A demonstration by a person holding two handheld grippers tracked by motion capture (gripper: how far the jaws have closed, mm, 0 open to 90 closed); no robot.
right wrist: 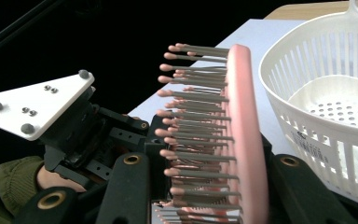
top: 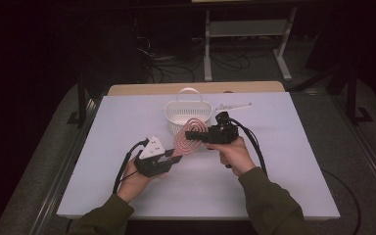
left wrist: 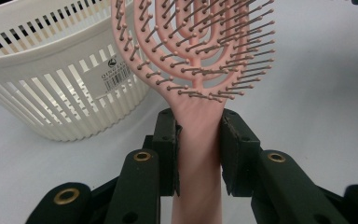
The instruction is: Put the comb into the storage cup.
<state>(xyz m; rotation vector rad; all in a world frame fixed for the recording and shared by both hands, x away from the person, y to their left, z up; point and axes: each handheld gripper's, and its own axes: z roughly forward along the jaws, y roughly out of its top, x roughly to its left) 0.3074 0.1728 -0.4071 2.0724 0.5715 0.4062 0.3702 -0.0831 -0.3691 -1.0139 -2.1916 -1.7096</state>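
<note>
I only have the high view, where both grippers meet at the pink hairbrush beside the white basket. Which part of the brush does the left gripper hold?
Observer: The left gripper is clamped on the handle of the hairbrush, one pad on each side.
Operator: And the right gripper?
Observer: The right gripper grips the brush head, with the bristles on one side and the smooth back on the other.
Operator: Is anything in the basket?
Observer: No. The right gripper view looks into the basket and shows only its bare, perforated floor.
Operator: Any markings on it?
Observer: Yes, a barcode label on its slatted outer wall.
</note>
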